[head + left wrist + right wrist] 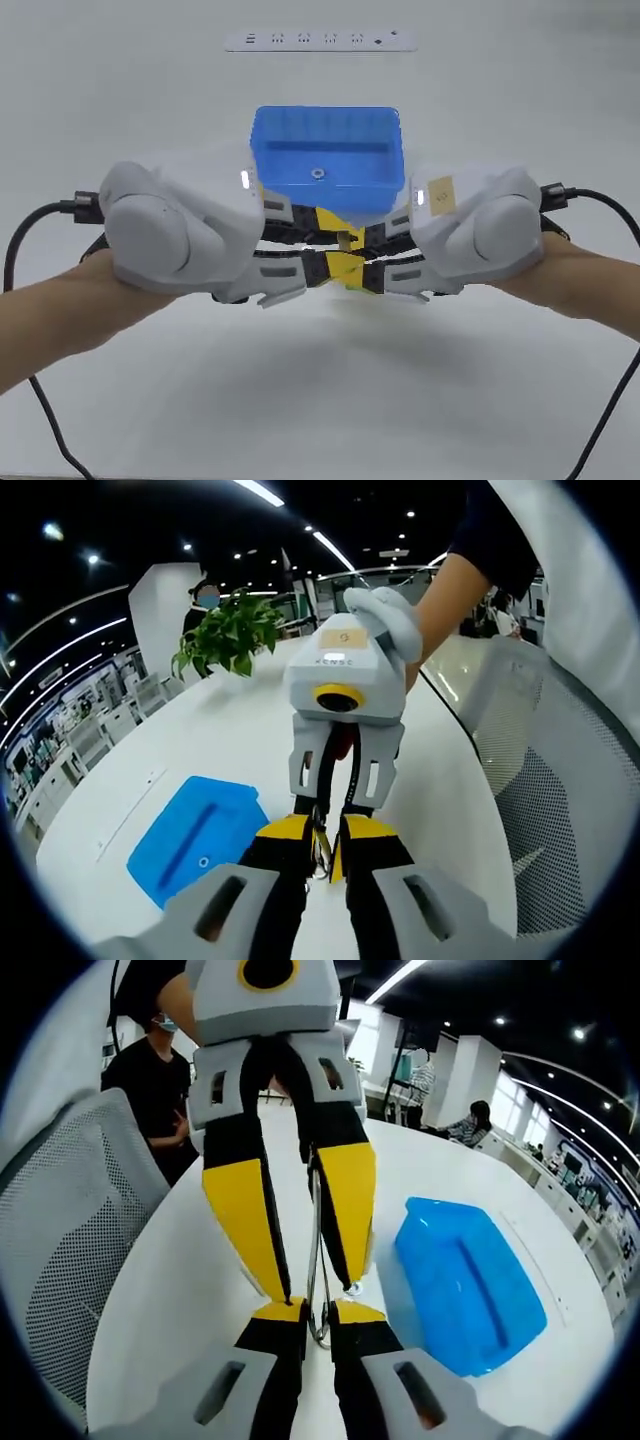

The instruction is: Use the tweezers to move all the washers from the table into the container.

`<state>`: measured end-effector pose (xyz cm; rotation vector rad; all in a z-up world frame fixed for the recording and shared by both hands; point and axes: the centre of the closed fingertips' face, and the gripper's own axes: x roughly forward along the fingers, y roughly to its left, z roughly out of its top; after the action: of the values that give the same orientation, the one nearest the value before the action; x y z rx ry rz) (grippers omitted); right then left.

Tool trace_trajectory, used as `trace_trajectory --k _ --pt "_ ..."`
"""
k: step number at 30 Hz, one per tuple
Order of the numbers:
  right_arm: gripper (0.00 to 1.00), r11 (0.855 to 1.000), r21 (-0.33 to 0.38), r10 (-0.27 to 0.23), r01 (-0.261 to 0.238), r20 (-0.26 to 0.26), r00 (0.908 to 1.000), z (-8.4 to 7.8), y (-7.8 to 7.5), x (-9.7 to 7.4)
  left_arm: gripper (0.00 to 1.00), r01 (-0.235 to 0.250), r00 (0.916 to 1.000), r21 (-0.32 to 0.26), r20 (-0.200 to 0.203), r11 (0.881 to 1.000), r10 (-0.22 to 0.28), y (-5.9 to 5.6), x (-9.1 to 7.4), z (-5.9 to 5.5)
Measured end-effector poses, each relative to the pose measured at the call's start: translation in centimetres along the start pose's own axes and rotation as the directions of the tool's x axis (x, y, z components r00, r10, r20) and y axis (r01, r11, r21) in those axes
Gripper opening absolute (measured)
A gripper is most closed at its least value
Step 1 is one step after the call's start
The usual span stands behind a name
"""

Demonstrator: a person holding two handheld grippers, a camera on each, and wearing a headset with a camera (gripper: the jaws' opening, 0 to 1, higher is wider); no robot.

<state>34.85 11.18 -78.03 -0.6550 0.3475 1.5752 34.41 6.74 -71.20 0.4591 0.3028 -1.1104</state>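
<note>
My left gripper (318,832) and right gripper (318,1315) meet tip to tip, and both pairs of jaws are clamped on the tweezers (316,1245) that run between them. The blue container (325,120) sits just past the meeting tips, with one washer (318,173) lying inside it.

Head view looks down from just above the white table (320,400), close in. The two gripper views sit low, facing each other nose to nose; all three catch the blue container (290,150)
</note>
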Motion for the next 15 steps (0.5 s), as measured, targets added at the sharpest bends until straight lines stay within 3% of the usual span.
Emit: trace_trajectory --k 3,4,11,15 --pt "0.10 1.000 0.017 -0.001 0.001 0.013 0.9999 0.4 0.1 -0.1 0.20 0.006 0.9988 -0.042 0.049 0.999 -0.003 -0.1 -0.3 1.1" --pt "0.10 1.000 0.027 -0.005 0.005 0.022 0.9997 0.7 0.1 -0.2 0.22 0.000 0.9989 -0.043 0.046 0.999 0.002 0.1 -0.6 1.1" --pt "0.09 0.999 0.040 -0.008 0.007 0.023 0.9997 1.1 0.4 -1.0 0.34 -0.062 0.9969 -0.061 0.045 0.996 0.065 0.6 -2.5 0.5" --pt "0.09 0.998 0.065 -0.025 0.022 0.047 0.9986 2.2 0.0 -1.7 0.44 -0.078 0.9955 -0.098 0.046 0.992 0.083 0.2 -3.8 -0.1"
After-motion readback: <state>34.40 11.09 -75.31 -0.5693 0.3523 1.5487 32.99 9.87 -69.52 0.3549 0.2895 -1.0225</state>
